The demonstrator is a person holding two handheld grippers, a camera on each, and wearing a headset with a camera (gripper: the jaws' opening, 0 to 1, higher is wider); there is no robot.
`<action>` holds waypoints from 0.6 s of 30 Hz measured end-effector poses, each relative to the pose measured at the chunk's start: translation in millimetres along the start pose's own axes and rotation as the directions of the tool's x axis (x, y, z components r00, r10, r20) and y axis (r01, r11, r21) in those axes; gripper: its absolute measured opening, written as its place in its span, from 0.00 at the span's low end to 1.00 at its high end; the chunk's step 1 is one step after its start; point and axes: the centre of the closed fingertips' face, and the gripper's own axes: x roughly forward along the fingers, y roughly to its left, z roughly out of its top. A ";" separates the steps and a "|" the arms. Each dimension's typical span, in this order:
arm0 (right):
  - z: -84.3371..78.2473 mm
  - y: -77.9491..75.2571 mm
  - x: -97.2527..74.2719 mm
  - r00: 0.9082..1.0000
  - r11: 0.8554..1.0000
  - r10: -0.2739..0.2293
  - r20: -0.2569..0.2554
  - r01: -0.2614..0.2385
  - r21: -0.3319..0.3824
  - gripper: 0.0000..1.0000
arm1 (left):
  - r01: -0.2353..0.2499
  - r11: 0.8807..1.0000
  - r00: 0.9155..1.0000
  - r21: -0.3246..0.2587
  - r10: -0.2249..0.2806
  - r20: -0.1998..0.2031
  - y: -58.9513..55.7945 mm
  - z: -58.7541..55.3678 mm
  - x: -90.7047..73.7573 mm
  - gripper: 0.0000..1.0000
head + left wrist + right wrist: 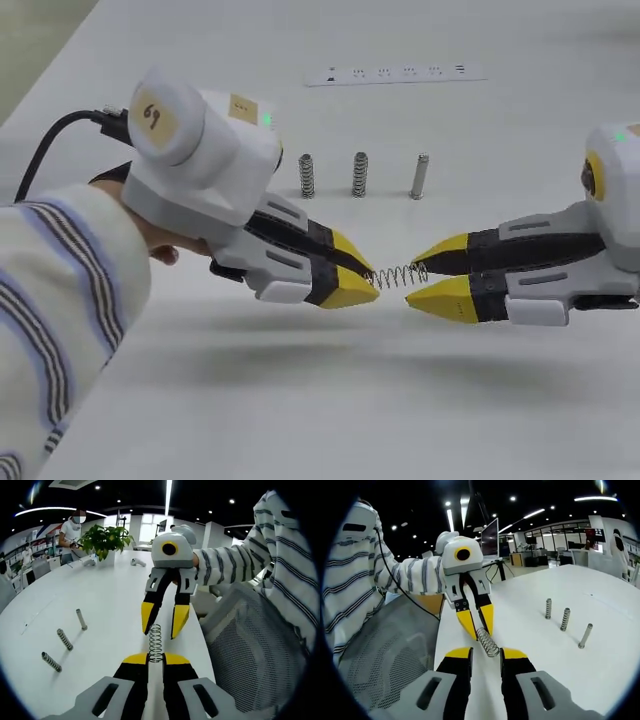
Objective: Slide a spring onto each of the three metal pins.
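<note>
A loose spring (398, 276) hangs level above the white table (300, 380). My left gripper (370, 282) is shut on its left end. In the left gripper view the spring (155, 641) sticks out forward from between my shut jaws (156, 659). My right gripper (412, 280) is open, its yellow tips above and below the spring's right end. From the right gripper view the spring (488, 642) reaches into the gap of my open gripper (486, 654). Behind stand two pins with springs on them (306, 176) (360, 174) and one bare metal pin (419, 176).
A white power strip (395, 73) lies at the far edge of the table. A potted plant (105, 539) stands further along it. A mesh chair (390, 650) sits beside the table edge, and a person (71, 532) stands in the background.
</note>
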 end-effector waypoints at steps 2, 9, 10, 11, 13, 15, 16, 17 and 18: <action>-0.5 0.8 1.1 1.000 1.000 0.006 -0.002 -0.006 0.001 0.19 | 0.002 1.000 1.000 0.001 -0.002 -0.007 0.0 -1.8 -0.1 0.02; -1.9 -1.0 2.6 1.000 1.000 0.019 -0.009 -0.019 0.007 0.10 | 0.020 1.000 0.999 0.004 -0.020 -0.029 -4.2 -8.1 0.3 0.02; -1.5 -0.2 2.8 1.000 1.000 0.025 -0.008 -0.025 0.016 0.10 | 0.022 1.000 0.999 0.006 -0.022 -0.033 -4.9 -9.4 0.7 0.02; -1.0 1.4 3.2 0.999 0.999 0.036 -0.004 -0.035 0.027 0.09 | 0.024 1.000 0.999 0.007 -0.024 -0.035 -5.6 -10.1 1.1 0.02; -1.9 4.1 3.6 0.999 0.998 0.050 -0.013 -0.049 0.027 0.09 | 0.029 1.000 0.999 0.009 -0.029 -0.041 -7.5 -11.9 1.8 0.02; -3.4 5.7 4.1 0.998 0.998 0.057 -0.027 -0.056 0.026 0.09 | 0.033 0.999 0.999 0.006 -0.032 -0.039 -8.8 -13.5 2.8 0.02; -3.4 5.6 4.4 0.998 0.998 0.056 -0.030 -0.056 0.026 0.09 | 0.031 1.000 0.999 -0.001 -0.031 -0.035 -8.6 -14.5 3.5 0.02; -3.5 5.5 4.7 0.998 0.998 0.057 -0.035 -0.056 0.028 0.09 | 0.029 1.000 0.999 -0.004 -0.029 -0.033 -8.4 -15.0 3.9 0.02; -3.4 5.2 5.0 0.998 0.998 0.056 -0.039 -0.055 0.031 0.09 | 0.028 1.000 0.999 -0.006 -0.028 -0.031 -8.4 -15.3 4.1 0.02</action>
